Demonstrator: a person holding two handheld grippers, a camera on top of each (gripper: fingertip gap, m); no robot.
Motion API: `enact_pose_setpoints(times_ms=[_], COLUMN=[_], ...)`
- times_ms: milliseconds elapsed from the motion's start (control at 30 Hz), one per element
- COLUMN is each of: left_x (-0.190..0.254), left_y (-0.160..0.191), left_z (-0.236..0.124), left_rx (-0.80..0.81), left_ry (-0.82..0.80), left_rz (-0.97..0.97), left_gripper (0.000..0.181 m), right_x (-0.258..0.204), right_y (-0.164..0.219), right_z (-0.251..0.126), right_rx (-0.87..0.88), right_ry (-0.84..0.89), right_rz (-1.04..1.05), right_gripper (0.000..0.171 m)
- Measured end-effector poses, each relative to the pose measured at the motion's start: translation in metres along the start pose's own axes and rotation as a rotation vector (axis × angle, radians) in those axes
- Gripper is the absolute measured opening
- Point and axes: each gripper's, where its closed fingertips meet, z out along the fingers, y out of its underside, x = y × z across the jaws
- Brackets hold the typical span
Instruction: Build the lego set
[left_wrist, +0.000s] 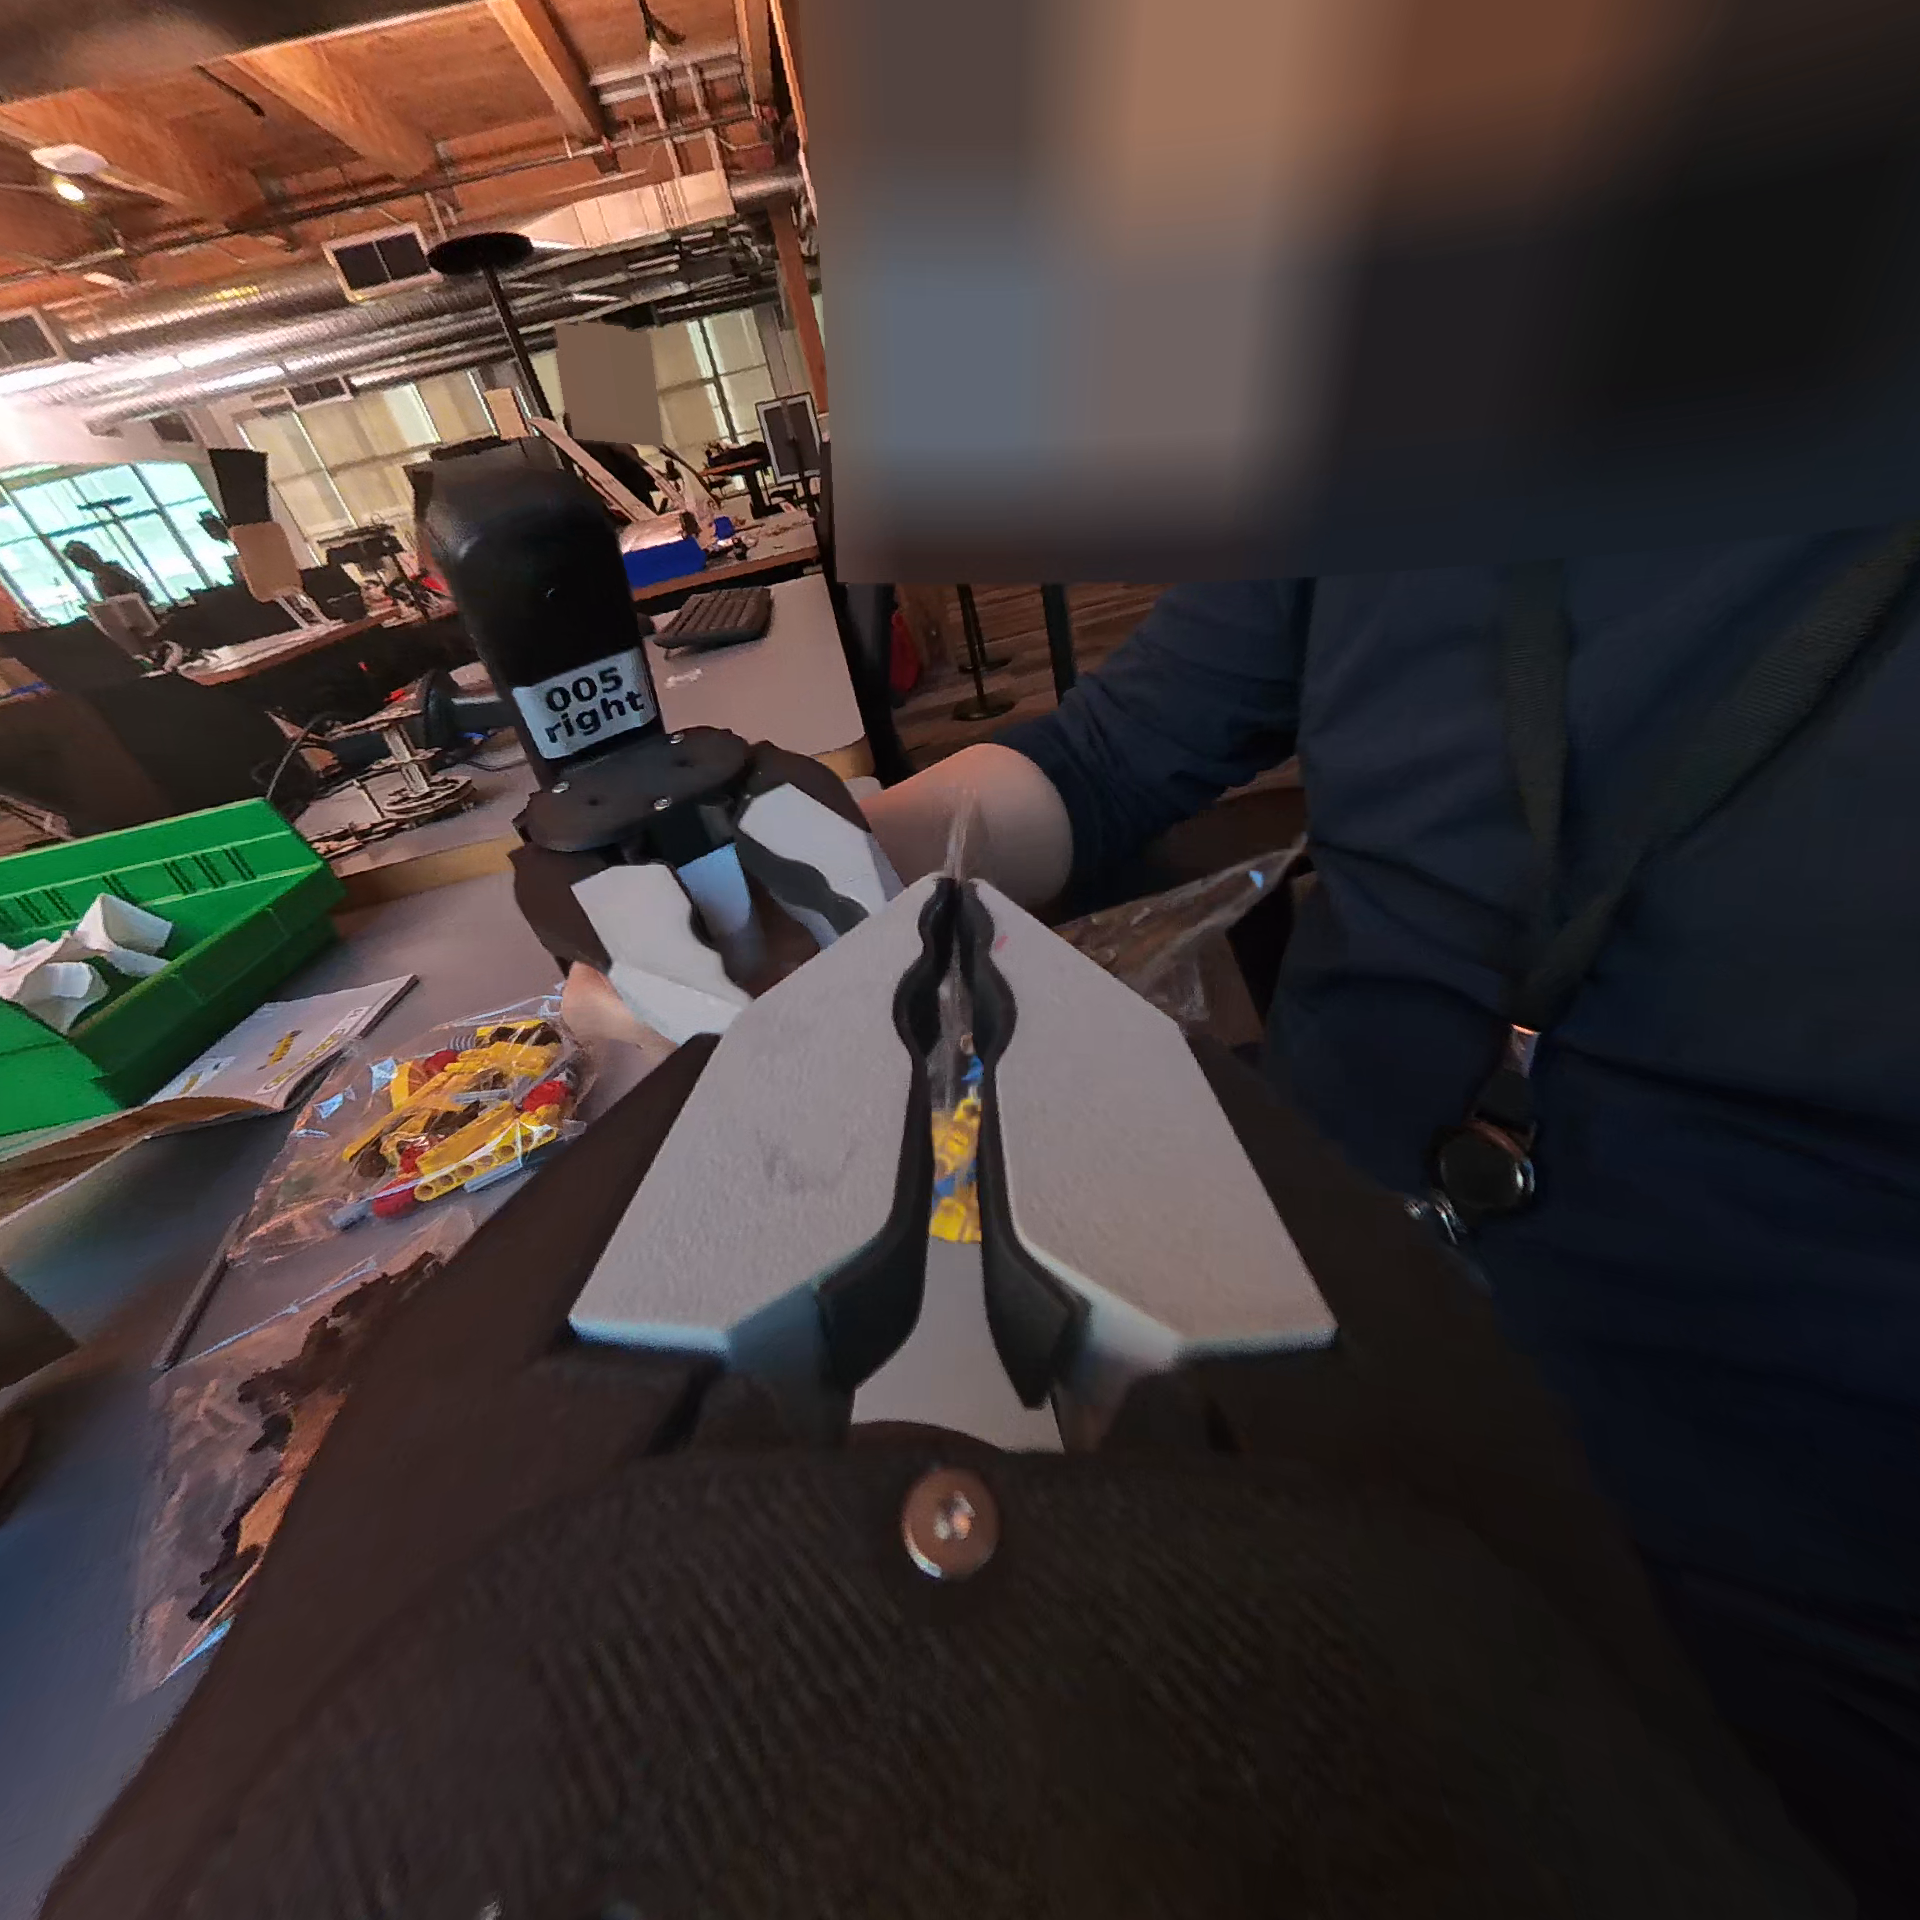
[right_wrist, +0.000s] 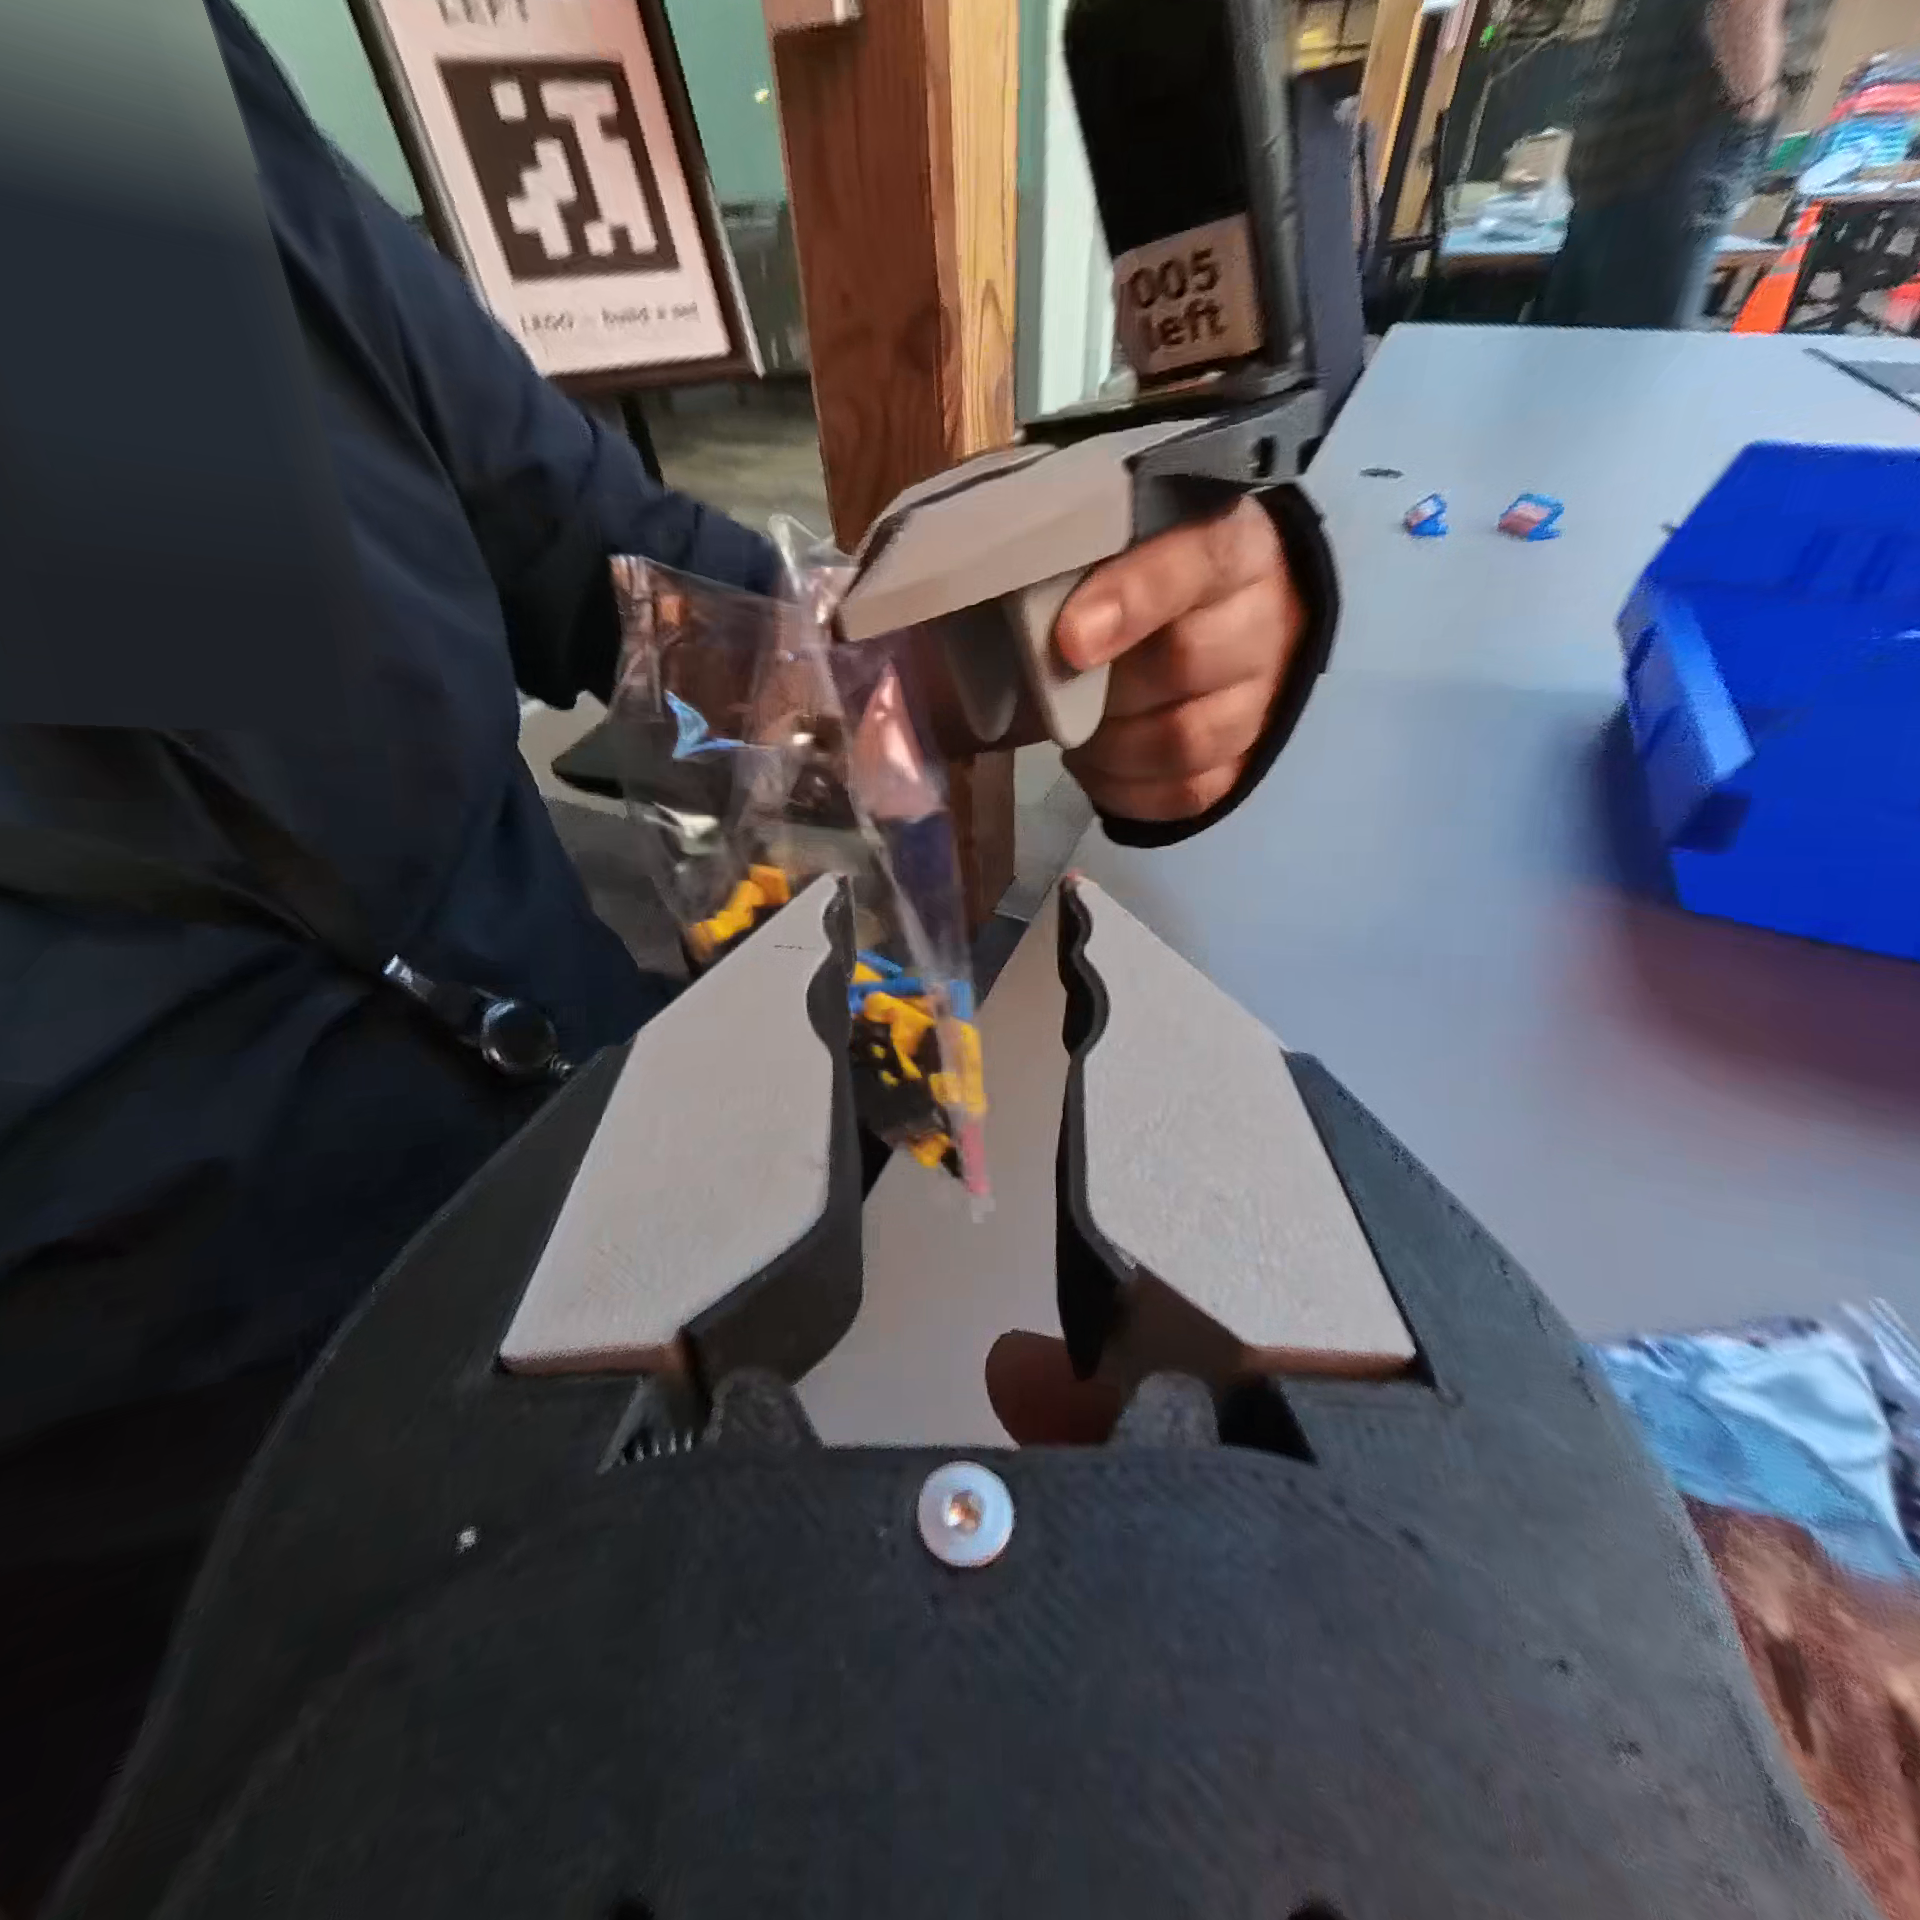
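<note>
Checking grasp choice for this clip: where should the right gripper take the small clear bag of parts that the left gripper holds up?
Probably the empty film above the pieces, approached from the side opposite the left gripper. The small clear bag hangs from its pinched top, parts sunk to the bottom; the right gripper has open jaws either side of that bulky end.

the small bag (left_wrist: 961, 1132) is mostly hidden between the left tongs' (left_wrist: 954, 904) closed fingers; its pieces blur together.
</note>
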Motion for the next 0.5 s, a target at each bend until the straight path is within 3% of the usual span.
enact_pose_setpoints(times_ms=[167,267,500], left_x=[-0.003,-0.011,-0.037], left_y=[0.008,0.011,0.015], left_z=[0.004,0.001,-0.009], left_rx=[-0.029,-0.044,-0.065], left_ry=[-0.015,-0.055,-0.184], left_rz=[-0.005,-0.013,-0.088], left_gripper=[0.000,0.000,0.000], right_x=[-0.012,-0.017,0.007], right_y=[0.005,0.007,0.006], right_z=[0.013,0.015,0.006], right_rx=[-0.035,-0.047,-0.042], right_ry=[-0.051,-0.058,0.057], right_rz=[-0.037,-0.080,-0.021], right_gripper=[0.028,0.000,0.000])
